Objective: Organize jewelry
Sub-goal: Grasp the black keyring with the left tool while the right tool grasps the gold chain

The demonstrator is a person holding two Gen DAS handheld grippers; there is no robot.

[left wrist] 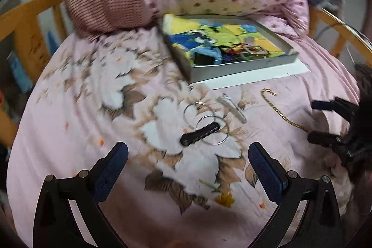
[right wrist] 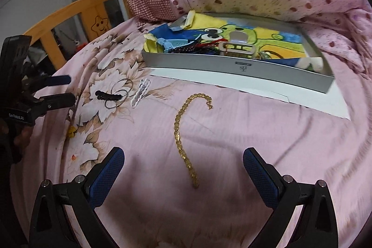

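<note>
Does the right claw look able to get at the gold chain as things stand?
Probably yes. The right claw is open, and the gold chain lies loose on the bedsheet, its near end between the fingers. Nothing covers it; the silver rings and white clip lie apart, to the left.

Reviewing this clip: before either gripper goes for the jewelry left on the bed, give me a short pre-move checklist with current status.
1. Left gripper open and holding nothing: ok.
2. Right gripper open and holding nothing: ok.
3. Gold chain lies loose on the bedsheet ahead of the right gripper, its near end between the fingers' line: ok.
4. Black clip lies across the silver rings, so it may drag them when lifted: not ok.
5. Tray sits behind the items with open space inside: ok.
6. White clip free of the rings beside it: cannot tell.
</note>
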